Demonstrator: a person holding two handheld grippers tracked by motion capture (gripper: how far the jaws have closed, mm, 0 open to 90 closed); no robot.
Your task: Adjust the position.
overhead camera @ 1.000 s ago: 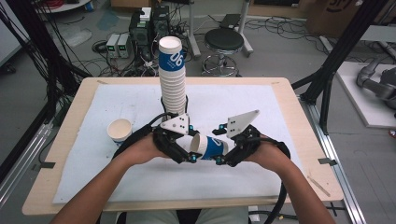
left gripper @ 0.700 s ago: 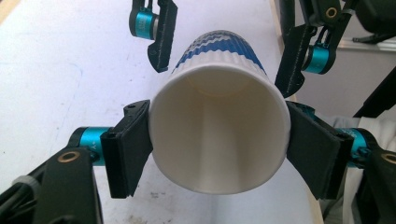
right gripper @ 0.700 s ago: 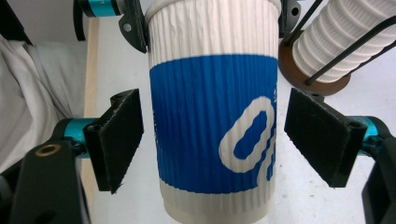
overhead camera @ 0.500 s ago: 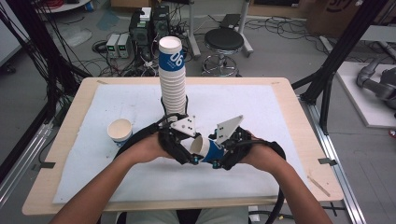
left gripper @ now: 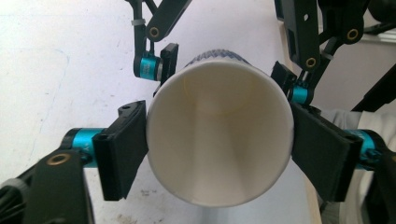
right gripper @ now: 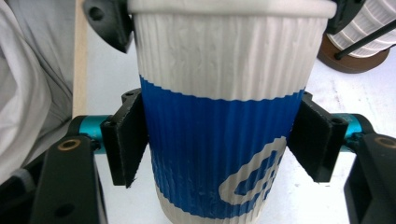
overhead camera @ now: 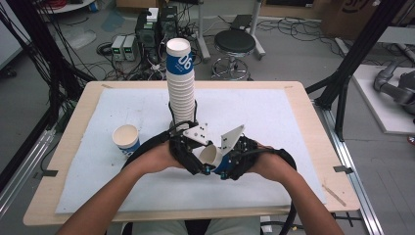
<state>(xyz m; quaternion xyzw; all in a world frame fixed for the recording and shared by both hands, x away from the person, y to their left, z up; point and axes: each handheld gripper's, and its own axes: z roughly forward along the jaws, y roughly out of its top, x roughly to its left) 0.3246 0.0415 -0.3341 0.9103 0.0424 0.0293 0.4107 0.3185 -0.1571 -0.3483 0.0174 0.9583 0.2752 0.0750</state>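
Both hand-held grippers now on cup (overhead camera: 214, 157): right (overhead camera: 226, 165) closing, left (overhead camera: 199, 160) opening.

The ribbed matt paper cup (right gripper: 219, 126) has a smooth inside, above a wooden table (overhead camera: 303, 105) under rough white cloth (overhead camera: 274, 112).

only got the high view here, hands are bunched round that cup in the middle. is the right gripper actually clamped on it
observer: Yes. In the right gripper view the right gripper has just been closing, and both its pads now press the blue band of the cup.
operator: and the left one, holding or letting go
observer: The left gripper has just been opening. Its pads sit at either side of the cup's rim, but I cannot tell whether they press on it.
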